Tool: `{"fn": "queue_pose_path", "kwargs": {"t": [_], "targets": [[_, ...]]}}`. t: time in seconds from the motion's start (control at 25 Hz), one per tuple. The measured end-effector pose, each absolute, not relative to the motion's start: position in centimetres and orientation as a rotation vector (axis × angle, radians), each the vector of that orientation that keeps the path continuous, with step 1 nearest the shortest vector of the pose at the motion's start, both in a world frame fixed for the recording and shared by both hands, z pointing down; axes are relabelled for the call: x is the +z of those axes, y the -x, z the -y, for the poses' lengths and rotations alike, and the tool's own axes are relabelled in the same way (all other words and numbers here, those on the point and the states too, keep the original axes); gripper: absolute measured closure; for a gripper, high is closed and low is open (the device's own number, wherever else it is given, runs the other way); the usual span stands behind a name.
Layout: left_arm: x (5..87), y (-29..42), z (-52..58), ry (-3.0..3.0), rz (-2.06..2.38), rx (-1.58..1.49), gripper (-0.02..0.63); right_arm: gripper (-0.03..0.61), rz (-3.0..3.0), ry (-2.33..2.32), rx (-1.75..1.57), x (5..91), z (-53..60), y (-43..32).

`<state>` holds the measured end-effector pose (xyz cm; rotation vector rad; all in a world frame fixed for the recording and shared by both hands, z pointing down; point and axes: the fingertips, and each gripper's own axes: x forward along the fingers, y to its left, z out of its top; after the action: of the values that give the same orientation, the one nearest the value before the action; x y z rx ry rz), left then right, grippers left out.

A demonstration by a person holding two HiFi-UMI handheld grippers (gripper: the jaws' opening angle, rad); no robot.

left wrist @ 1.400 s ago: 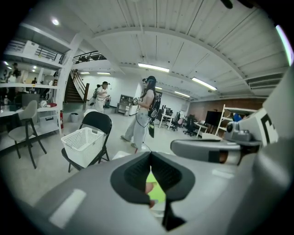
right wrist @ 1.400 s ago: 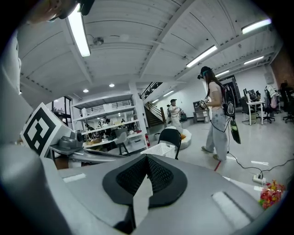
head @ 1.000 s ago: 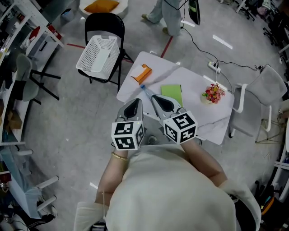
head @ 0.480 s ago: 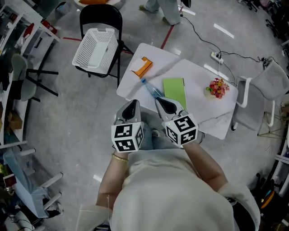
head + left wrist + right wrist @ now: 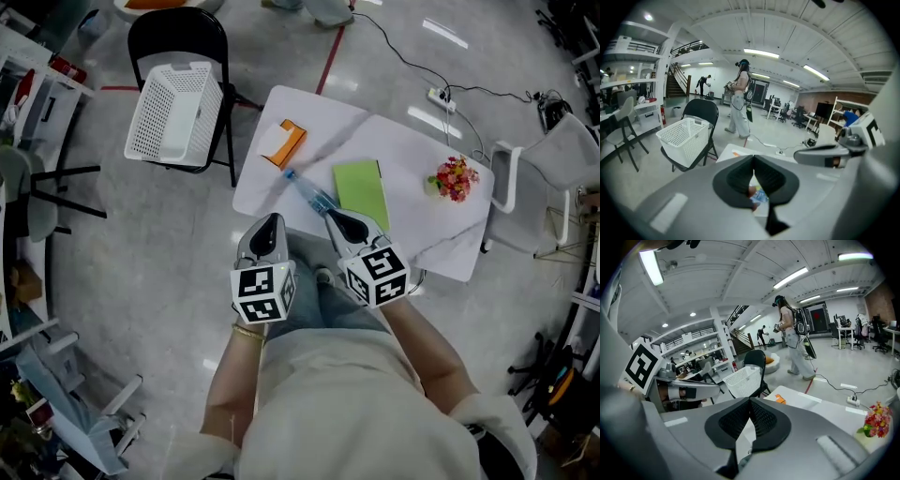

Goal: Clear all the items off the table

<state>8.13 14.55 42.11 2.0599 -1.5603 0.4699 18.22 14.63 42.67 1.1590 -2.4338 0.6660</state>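
White basket (image 5: pixel 174 111) sat on a black chair (image 5: pixel 178 33) far left. Left gripper (image 5: pixel 268 225) was pinched shut, empty, just short of the table (image 5: pixel 408 145), which had an orange box (image 5: pixel 286 142), plastic bottle (image 5: pixel 309 193), green notebook (image 5: pixel 362 187) and flowers (image 5: pixel 452 178); right gripper (image 5: pixel 341 219), also closed on nothing, was over its near edge

We see a glossy grey floor (image 5: pixel 159 253), a black folding chair (image 5: pixel 178 37) beyond the desk (image 5: pixel 412 234), a white chair (image 5: pixel 558 173) at its right, shelving (image 5: pixel 37 89) along the left, and strip lights (image 5: pixel 761 53) overhead.
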Motion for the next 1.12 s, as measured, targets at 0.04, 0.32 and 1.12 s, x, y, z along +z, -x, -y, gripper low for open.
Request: {"fn": "queue_pose_path", "kwargs": {"t": [0.04,0.32,1.12], "targets": [[42.8,-8.0,-14.1,-2.063,1.549,0.486,0.604,0.58,2.421,-1.157,0.675,43.4,-14.3,-18.1],[47.6,-6.7,-11.1,-2.031,1.486,0.565,0.604,0.58,2.316,-1.168,0.72,48.2,-11.5,-17.7],[59.6,-7.2,-8.8,-1.98,1.244,0.774,0.604,0.425,2.018,-1.012,0.767,65.0,-8.6,-17.0]]}}
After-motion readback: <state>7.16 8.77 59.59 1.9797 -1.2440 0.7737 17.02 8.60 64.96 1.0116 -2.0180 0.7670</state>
